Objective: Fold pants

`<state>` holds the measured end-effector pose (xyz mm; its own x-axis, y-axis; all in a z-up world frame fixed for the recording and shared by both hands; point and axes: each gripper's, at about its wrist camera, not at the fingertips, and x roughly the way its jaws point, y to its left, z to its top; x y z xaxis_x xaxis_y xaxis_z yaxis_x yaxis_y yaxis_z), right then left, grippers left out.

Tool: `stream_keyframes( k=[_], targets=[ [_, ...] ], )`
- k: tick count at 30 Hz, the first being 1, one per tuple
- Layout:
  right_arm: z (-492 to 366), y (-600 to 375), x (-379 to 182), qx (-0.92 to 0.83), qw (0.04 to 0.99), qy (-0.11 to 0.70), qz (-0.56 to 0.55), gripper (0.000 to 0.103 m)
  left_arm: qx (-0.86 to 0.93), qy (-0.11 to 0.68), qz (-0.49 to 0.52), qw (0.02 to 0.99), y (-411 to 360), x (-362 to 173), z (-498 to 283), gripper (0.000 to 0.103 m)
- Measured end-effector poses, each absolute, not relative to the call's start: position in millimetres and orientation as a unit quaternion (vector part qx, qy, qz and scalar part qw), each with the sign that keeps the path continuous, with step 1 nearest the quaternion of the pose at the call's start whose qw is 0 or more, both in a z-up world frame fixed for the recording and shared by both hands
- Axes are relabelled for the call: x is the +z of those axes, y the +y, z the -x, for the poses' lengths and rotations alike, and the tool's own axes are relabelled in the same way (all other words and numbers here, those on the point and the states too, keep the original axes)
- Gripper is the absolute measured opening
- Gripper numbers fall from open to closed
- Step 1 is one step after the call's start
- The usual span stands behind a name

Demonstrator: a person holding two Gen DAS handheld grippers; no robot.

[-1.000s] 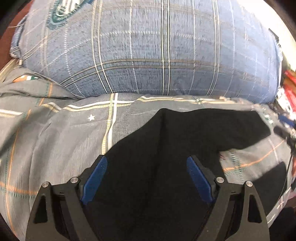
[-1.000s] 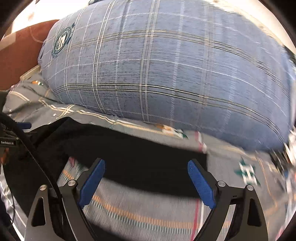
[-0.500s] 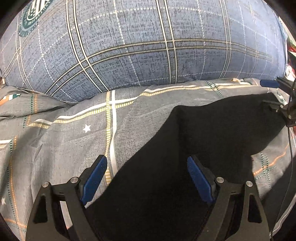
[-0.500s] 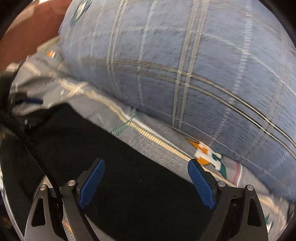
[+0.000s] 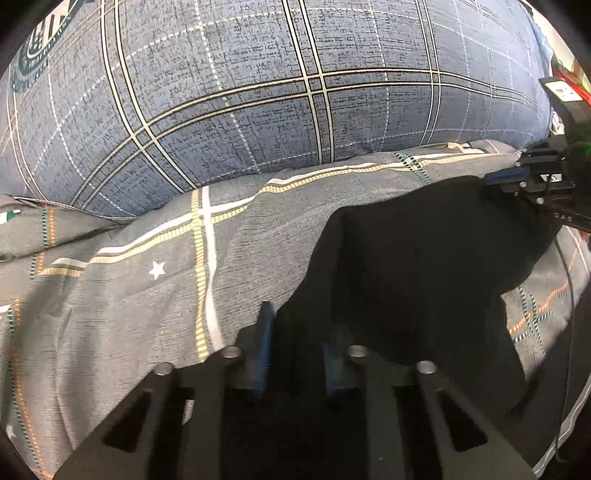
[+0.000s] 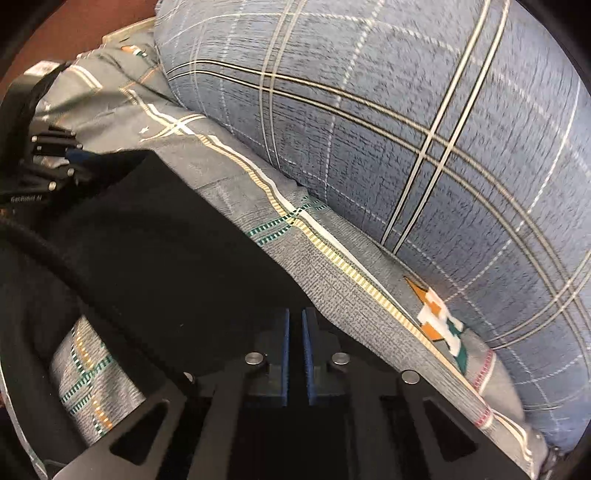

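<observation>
Black pants (image 5: 413,266) lie on a grey patterned bedsheet (image 5: 122,295). My left gripper (image 5: 297,354) has its blue pads closed on the near edge of the pants. In the right wrist view the pants (image 6: 155,243) spread to the left, and my right gripper (image 6: 295,350) is shut on their edge, pads almost touching. The right gripper also shows at the right edge of the left wrist view (image 5: 532,181), at the far corner of the pants. The left gripper shows at the left of the right wrist view (image 6: 55,162).
A large blue plaid pillow (image 5: 277,92) lies right behind the pants, also in the right wrist view (image 6: 406,129). A black cable (image 6: 74,269) crosses the pants at the left. Brown headboard (image 6: 74,29) at the far left.
Both grippers were wide open over the pants and have now closed on the pants' edge. Both have moved closer to the pillow.
</observation>
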<state>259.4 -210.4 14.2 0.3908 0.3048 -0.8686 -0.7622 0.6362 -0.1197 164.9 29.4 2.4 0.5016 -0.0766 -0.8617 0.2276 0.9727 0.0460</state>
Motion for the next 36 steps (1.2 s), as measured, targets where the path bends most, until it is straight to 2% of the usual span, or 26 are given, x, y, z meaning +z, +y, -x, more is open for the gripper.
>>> stream_keyframes(
  k=[2,8,10,12,14,20,21,22,23,24,25,29,31,36],
  targets=[
    [-249.5,-210.7,22.6,0.332,0.799,0.426,0.264,0.005,-0.096,0.487,-0.071,0.865,32.8,6.7,-160.9,0.013],
    [-204.8,-227.5,65.2,0.319,0.825,0.387,0.260,0.005,-0.112,0.458,-0.060,0.880,42.1,37.2,-135.2,0.012],
    [-184.0,-233.3,79.1,0.319,0.831,0.373,0.262,0.000,-0.119,0.447,-0.063,0.884,43.8,51.6,-122.1,0.012],
    [-156.8,-241.5,95.8,0.318,0.840,0.358,0.256,0.000,-0.129,0.439,-0.067,0.887,43.6,62.0,-109.0,0.012],
    [-133.1,-248.0,107.4,0.324,0.845,0.348,0.246,0.000,-0.139,0.429,-0.076,0.889,45.2,73.5,-87.4,0.007],
    [-80.1,-259.0,107.0,0.323,0.846,0.349,0.243,0.001,-0.175,0.417,-0.095,0.887,33.6,74.3,-23.8,0.006],
    [-79.6,-261.3,104.0,0.325,0.847,0.356,0.226,0.004,-0.178,0.418,-0.090,0.886,33.1,71.4,-16.6,0.006],
    [-80.5,-262.9,100.0,0.320,0.849,0.364,0.211,0.020,-0.180,0.420,-0.084,0.885,31.8,67.2,-10.4,0.006],
    [-82.7,-264.9,95.0,0.312,0.852,0.373,0.194,0.031,-0.178,0.421,-0.079,0.886,31.1,63.3,-3.9,0.006],
    [-86.4,-267.1,89.0,0.310,0.852,0.386,0.170,0.050,-0.177,0.422,-0.072,0.886,31.6,60.0,2.2,0.006],
    [-91.3,-268.3,83.8,0.310,0.852,0.397,0.145,0.058,-0.178,0.423,-0.063,0.886,31.9,56.9,8.1,0.006],
    [-111.8,-276.0,69.4,0.284,0.857,0.427,0.049,0.062,-0.174,0.430,-0.050,0.885,36.0,43.7,20.5,0.006],
    [-129.1,-286.5,54.7,0.254,0.851,0.459,-0.027,0.071,-0.171,0.432,-0.043,0.885,40.1,40.6,23.5,0.006],
    [-130.0,-314.9,31.5,0.193,0.849,0.476,-0.128,0.072,-0.169,0.429,-0.029,0.887,48.0,43.0,24.6,0.006]
  ],
)
